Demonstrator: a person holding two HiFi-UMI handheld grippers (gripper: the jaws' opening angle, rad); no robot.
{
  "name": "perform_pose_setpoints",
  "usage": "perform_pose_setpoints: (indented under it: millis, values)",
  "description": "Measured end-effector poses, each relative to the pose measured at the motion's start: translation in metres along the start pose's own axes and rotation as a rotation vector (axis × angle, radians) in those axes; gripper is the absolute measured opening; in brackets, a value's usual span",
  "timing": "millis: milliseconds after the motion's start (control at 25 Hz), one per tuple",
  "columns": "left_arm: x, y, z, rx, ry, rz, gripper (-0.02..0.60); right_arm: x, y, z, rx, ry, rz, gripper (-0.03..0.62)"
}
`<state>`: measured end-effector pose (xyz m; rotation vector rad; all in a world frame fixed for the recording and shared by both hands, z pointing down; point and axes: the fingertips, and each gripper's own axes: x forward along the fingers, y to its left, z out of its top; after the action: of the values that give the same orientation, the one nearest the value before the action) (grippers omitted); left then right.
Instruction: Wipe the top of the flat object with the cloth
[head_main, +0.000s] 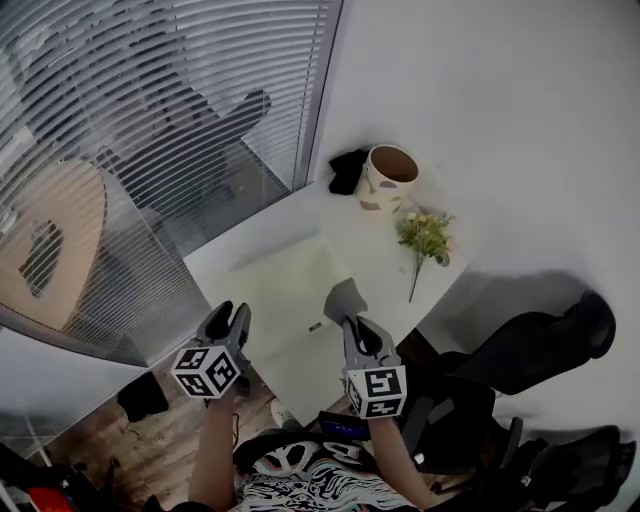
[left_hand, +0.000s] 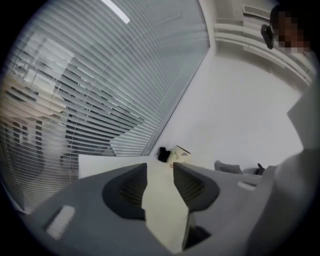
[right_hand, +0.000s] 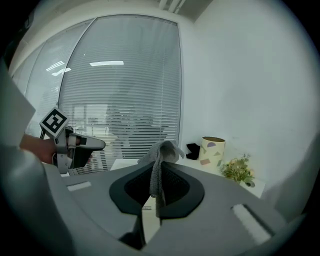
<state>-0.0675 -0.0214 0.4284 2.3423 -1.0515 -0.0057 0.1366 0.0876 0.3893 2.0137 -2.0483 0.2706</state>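
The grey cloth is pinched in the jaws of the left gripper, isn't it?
No, that is the wrong side. The grey cloth is pinched in the jaws of the right gripper, as the right gripper view shows. The left gripper has its jaws apart, with nothing between them.

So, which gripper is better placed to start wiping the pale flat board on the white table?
The right gripper: it is shut on the grey cloth, seen in the head view over the right edge of the pale flat board. The left gripper is open and empty.
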Motion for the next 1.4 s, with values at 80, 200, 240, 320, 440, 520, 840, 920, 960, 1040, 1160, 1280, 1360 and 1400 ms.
perform_pose_setpoints:
  millis: [80, 200, 240, 320, 440, 520, 840, 920, 960, 1040, 1160, 1280, 1360, 1400]
  values:
    - [0.005, 0.008, 0.001, 0.000, 0.012, 0.007, 0.173, 0.007, -0.001, 0.003, -0.001, 0.005, -0.008, 0.017]
    - [0.014, 0.015, 0.001, 0.003, 0.028, 0.021, 0.173, 0.018, -0.005, 0.009, -0.009, -0.004, -0.007, 0.017]
    - [0.015, 0.016, -0.001, 0.006, 0.035, 0.025, 0.173, 0.020, -0.007, 0.009, -0.010, -0.007, -0.007, 0.017]
    - [0.018, 0.018, -0.005, 0.019, 0.051, 0.033, 0.173, 0.024, -0.012, 0.008, -0.003, -0.007, -0.010, 0.017]
    - [0.023, 0.028, -0.006, 0.030, 0.061, 0.054, 0.173, 0.036, -0.013, 0.009, 0.002, -0.008, 0.008, 0.017]
    - [0.028, 0.032, -0.006, 0.036, 0.061, 0.068, 0.173, 0.042, -0.013, 0.012, -0.013, -0.013, 0.028, 0.017]
    - [0.044, 0.042, -0.021, 0.054, 0.104, 0.132, 0.173, 0.063, -0.034, 0.007, -0.014, -0.004, 0.066, 0.017]
    - [0.048, 0.048, -0.028, 0.050, 0.123, 0.150, 0.173, 0.070, -0.041, 0.002, -0.013, 0.012, 0.066, 0.017]
    - [0.048, 0.052, -0.033, 0.046, 0.134, 0.161, 0.173, 0.072, -0.044, -0.002, -0.012, 0.021, 0.066, 0.017]
    - [0.048, 0.061, -0.043, 0.037, 0.158, 0.183, 0.173, 0.078, -0.048, -0.010, -0.011, 0.040, 0.069, 0.017]
    - [0.051, 0.070, -0.052, 0.029, 0.184, 0.204, 0.173, 0.089, -0.053, -0.018, -0.009, 0.056, 0.074, 0.017]
    - [0.051, 0.077, -0.060, 0.029, 0.208, 0.223, 0.173, 0.099, -0.055, -0.025, -0.008, 0.073, 0.079, 0.017]
    - [0.052, 0.082, -0.066, 0.026, 0.224, 0.234, 0.173, 0.107, -0.056, -0.031, -0.012, 0.091, 0.085, 0.017]
    - [0.053, 0.084, -0.068, 0.024, 0.230, 0.238, 0.173, 0.111, -0.057, -0.034, -0.017, 0.100, 0.088, 0.017]
